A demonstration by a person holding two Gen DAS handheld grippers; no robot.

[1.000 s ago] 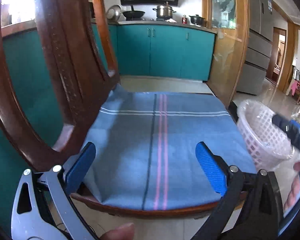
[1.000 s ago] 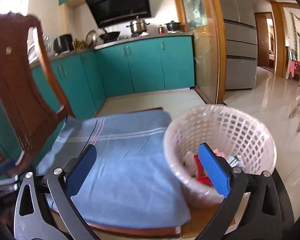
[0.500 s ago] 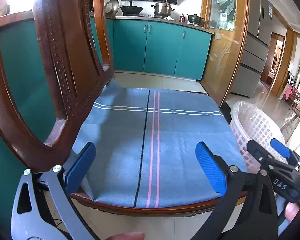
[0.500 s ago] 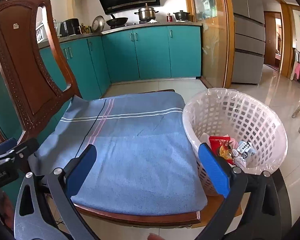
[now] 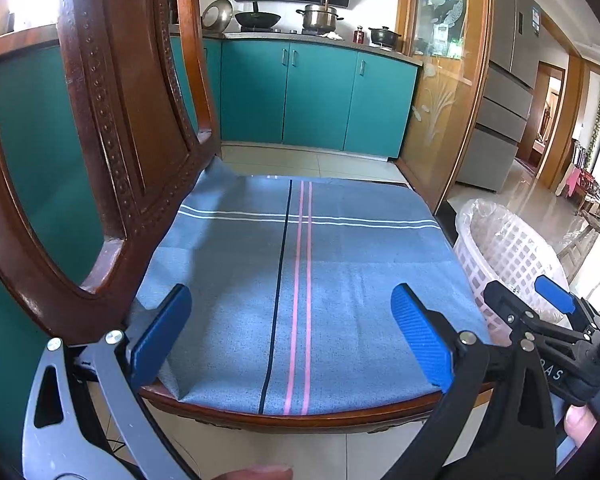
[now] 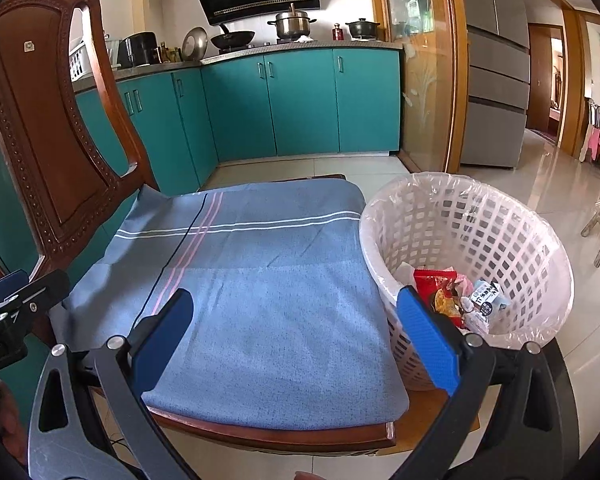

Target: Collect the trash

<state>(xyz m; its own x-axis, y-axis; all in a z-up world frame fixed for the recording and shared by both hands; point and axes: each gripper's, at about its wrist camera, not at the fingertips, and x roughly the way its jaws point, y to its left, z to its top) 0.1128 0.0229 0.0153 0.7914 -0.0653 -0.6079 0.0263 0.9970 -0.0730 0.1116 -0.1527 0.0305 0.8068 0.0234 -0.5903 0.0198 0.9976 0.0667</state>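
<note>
Trash (image 6: 456,296): a loose heap of crumpled wrappers lying at the bottom of a white lattice basket (image 6: 512,240), which has a clear plastic liner folded over its rim. Count of wrappers readable: one red packet with orange print, one small pale-blue packet with dark lettering, one pinkish scrap between them; anything beneath is hidden, and the near edge of the heap is cut off by a tool finger. Basket: one, standing on the floor just beside the seat of a wooden chair (image 6: 48,128), at 3 o'clock from it; in the left wrist view only its upper wall shows (image 5: 512,248) and the contents cannot be seen. Blue striped cloth (image 5: 296,280): one, spread flat over the chair seat. Left tool (image 5: 292,340): one, fingers wide apart, holding nothing, over the front edge of the cloth. Right tool (image 6: 296,344): one, fingers wide apart, holding nothing, its right finger in front of the basket at 3 o'clock. Teal cabinets (image 6: 304,104): one run along the far wall at 12 o'clock.
</note>
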